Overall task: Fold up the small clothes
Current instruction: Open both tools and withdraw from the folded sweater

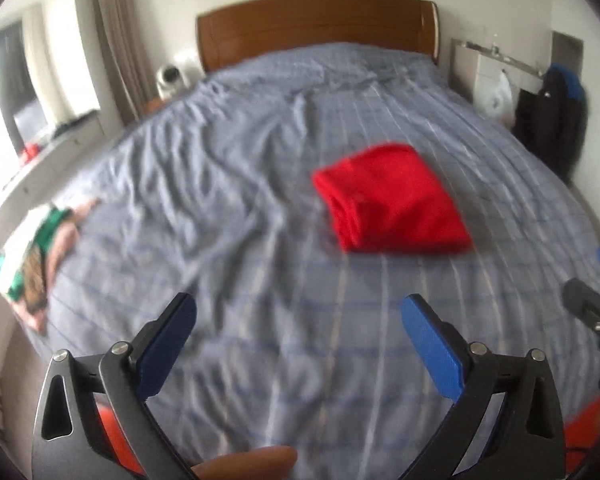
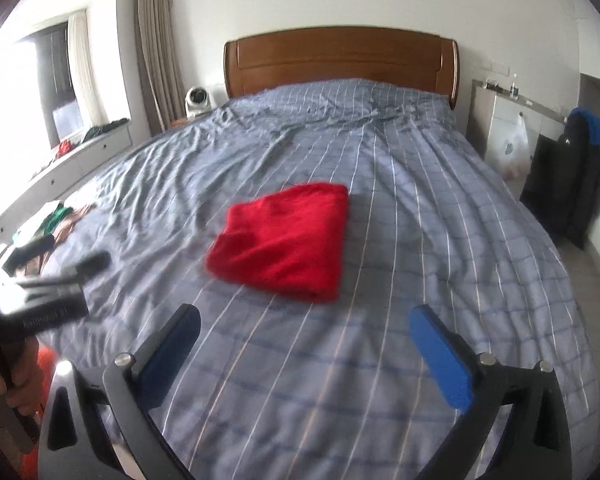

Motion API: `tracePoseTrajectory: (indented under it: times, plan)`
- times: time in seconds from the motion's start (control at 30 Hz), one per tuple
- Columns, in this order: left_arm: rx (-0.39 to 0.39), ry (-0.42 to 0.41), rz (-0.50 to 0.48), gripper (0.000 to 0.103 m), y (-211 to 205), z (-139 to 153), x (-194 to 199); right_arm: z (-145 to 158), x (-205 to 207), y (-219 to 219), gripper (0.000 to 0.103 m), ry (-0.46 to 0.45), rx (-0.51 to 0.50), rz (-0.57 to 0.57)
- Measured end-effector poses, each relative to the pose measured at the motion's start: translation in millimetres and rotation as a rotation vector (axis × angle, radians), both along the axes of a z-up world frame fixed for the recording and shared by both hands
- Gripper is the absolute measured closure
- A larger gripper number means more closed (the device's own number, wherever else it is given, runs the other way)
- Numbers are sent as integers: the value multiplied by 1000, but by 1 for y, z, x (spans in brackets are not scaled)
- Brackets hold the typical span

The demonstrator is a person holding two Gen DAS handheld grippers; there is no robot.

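Note:
A red garment [image 1: 392, 196] [image 2: 284, 240] lies folded into a compact rectangle on the blue-grey checked bedspread [image 1: 240, 184] [image 2: 420, 200], around the middle of the bed. My left gripper [image 1: 298, 310] hangs open above the sheet, well short of the garment, with nothing between its blue pads. My right gripper [image 2: 306, 320] is open too, nearer to the garment's front edge and apart from it. In the right wrist view the left gripper [image 2: 60, 276] appears at the far left, blurred, held by a hand.
A pile of other small clothes [image 1: 40, 256] [image 2: 48, 228], green, white and tan, lies at the bed's left edge. A wooden headboard [image 2: 340, 60] stands at the far end. A white cabinet with a hanging bag [image 2: 512, 148] and a dark jacket [image 2: 576, 176] are to the right.

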State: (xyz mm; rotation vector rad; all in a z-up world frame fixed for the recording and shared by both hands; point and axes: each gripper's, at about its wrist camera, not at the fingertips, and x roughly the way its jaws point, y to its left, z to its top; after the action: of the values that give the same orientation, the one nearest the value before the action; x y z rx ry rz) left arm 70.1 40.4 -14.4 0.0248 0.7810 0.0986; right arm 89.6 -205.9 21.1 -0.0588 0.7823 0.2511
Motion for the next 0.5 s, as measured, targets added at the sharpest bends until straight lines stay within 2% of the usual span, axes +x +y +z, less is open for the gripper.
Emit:
tracePoseTrajectory:
  times: [0.1, 0.2, 0.27, 0.37, 0.5]
  plan:
    - [-28, -4, -4, 0, 0, 0, -16, -5, -14, 3, 0, 49, 10, 9]
    - [19, -11, -19, 0, -7, 8, -21, -5, -26, 7, 0, 71, 9, 16]
    - [21, -37, -15, 0, -7, 17, -24, -2, -30, 9, 0, 73, 7, 17]
    - [-20, -50, -44, 0, -4, 22, -27, 3, -33, 11, 0, 57, -4, 17]
    - [13, -50, -29, 0, -4, 16, -26, 6, -35, 14, 0, 40, -37, 10]
